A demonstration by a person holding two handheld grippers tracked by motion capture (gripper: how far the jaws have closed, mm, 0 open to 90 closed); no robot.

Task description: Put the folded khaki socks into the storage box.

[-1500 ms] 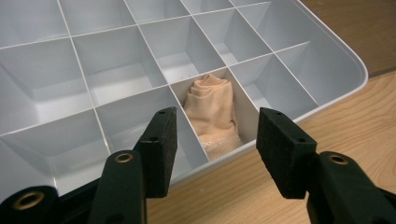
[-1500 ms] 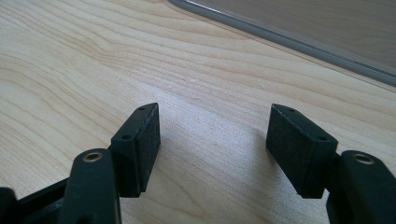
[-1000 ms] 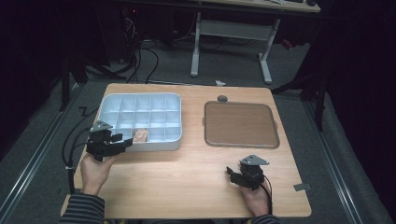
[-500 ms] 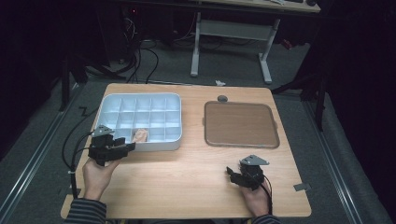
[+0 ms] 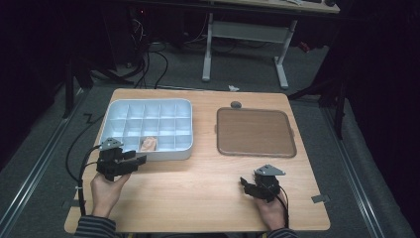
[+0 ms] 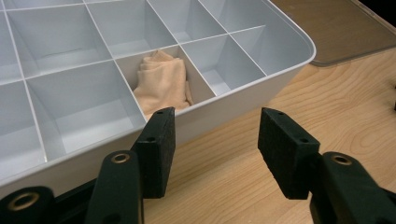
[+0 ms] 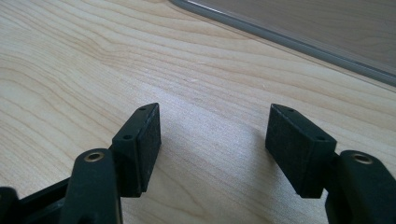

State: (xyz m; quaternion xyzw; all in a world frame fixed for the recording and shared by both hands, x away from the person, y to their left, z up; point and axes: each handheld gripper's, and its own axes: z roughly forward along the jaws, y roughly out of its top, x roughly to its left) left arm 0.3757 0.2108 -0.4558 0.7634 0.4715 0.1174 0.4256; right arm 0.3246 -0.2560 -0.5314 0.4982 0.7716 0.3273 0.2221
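Right now your left gripper [image 6: 212, 149] sits with jaws apart just outside the white divided tray [image 5: 183, 151]; the folded peach cloth [image 6: 161, 84] lies ahead in a front-row compartment (over the wall). Your right gripper [image 5: 257, 183], also open, is well away.

Dark room, grey floor [image 5: 44, 163], white desk frame [image 5: 245, 37]
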